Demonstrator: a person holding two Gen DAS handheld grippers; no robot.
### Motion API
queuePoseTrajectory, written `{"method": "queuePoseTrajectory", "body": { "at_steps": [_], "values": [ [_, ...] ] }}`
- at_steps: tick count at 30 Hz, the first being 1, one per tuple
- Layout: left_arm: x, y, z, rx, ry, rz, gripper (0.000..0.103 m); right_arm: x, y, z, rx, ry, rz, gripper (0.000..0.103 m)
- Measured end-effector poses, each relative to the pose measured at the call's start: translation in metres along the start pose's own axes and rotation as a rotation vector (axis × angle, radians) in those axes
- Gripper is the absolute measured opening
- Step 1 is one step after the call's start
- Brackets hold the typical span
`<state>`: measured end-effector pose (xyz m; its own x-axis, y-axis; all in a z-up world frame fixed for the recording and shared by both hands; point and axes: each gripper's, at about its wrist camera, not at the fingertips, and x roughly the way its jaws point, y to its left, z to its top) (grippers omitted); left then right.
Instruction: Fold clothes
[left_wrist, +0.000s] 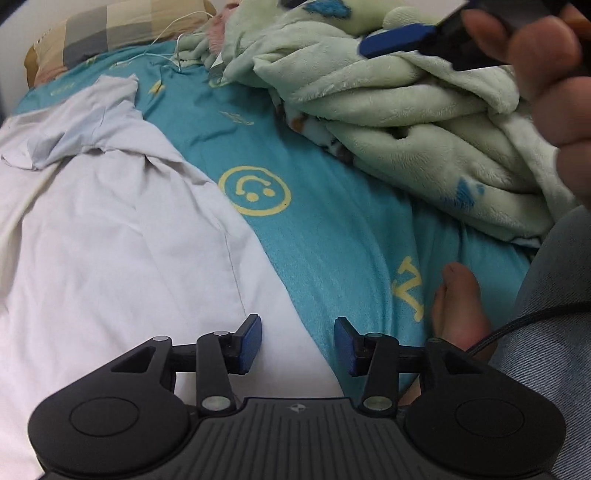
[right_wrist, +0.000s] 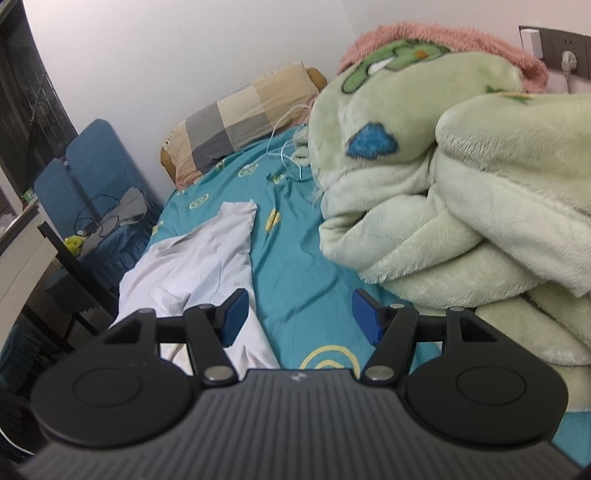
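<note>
a bare strip of teal bed sheet with yellow smiley prints (left_wrist: 332, 236) runs between the pale lilac-white cotton garment (left_wrist: 110, 229) and the heaped pale green fleece blanket (left_wrist: 424, 122), wide enough for a gripper to pass. the blanket rises high along the right side (right_wrist: 480, 206), blocking that flank. a thin white cable (right_wrist: 288, 155) trails over the sheet near the checked beige-and-grey pillow (right_wrist: 236, 125). a bare foot (left_wrist: 461, 314) rests on the sheet close to the blanket's near edge.
</note>
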<state>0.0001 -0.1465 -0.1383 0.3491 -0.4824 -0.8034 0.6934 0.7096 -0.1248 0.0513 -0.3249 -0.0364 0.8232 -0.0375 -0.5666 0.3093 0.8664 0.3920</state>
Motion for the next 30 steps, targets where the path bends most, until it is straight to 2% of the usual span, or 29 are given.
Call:
{"method": "queuePoseTrajectory", "body": {
  "at_steps": [1, 2, 4, 5, 10, 14, 16, 17, 20, 23, 27, 30],
  "values": [
    [0.0, 0.001, 0.0, -0.001, 0.001, 0.005, 0.04, 0.004, 0.0, 0.0, 0.0, 0.009, -0.005, 0.064],
    [0.0, 0.002, 0.0, -0.002, 0.0, 0.02, 0.027, 0.007, 0.0, -0.001, 0.001, 0.019, -0.011, 0.064],
    [-0.001, 0.008, 0.002, -0.01, 0.001, 0.036, 0.008, 0.012, -0.001, -0.004, 0.009, 0.037, -0.018, 0.064],
    [-0.003, 0.013, 0.003, -0.036, 0.005, 0.018, 0.003, 0.014, -0.002, -0.005, 0.012, 0.044, -0.018, 0.064],
    [-0.042, 0.043, 0.014, -0.192, -0.03, -0.07, 0.001, 0.017, -0.003, -0.007, 0.019, 0.057, -0.022, 0.064],
    [-0.099, 0.084, 0.019, -0.371, -0.086, -0.174, 0.001, 0.018, -0.002, -0.008, 0.016, 0.064, -0.01, 0.064],
    [-0.122, 0.112, 0.012, -0.48, -0.08, -0.202, 0.001, 0.019, 0.004, -0.01, -0.012, 0.072, -0.001, 0.064],
    [-0.132, 0.125, 0.006, -0.529, -0.069, -0.195, 0.001, 0.02, 0.007, -0.012, -0.028, 0.076, 0.002, 0.064],
    [-0.148, 0.165, -0.016, -0.664, -0.02, -0.107, 0.001, 0.026, 0.022, -0.018, -0.087, 0.101, 0.01, 0.064],
    [-0.14, 0.194, -0.037, -0.733, 0.055, 0.027, 0.001, 0.029, 0.039, -0.026, -0.14, 0.118, 0.033, 0.064],
    [-0.112, 0.213, -0.054, -0.831, 0.172, 0.033, 0.001, 0.032, 0.059, -0.038, -0.199, 0.161, 0.069, 0.064],
    [-0.114, 0.214, -0.045, -0.806, 0.147, 0.016, 0.005, 0.031, 0.067, -0.045, -0.241, 0.191, 0.065, 0.064]
  ]
}}
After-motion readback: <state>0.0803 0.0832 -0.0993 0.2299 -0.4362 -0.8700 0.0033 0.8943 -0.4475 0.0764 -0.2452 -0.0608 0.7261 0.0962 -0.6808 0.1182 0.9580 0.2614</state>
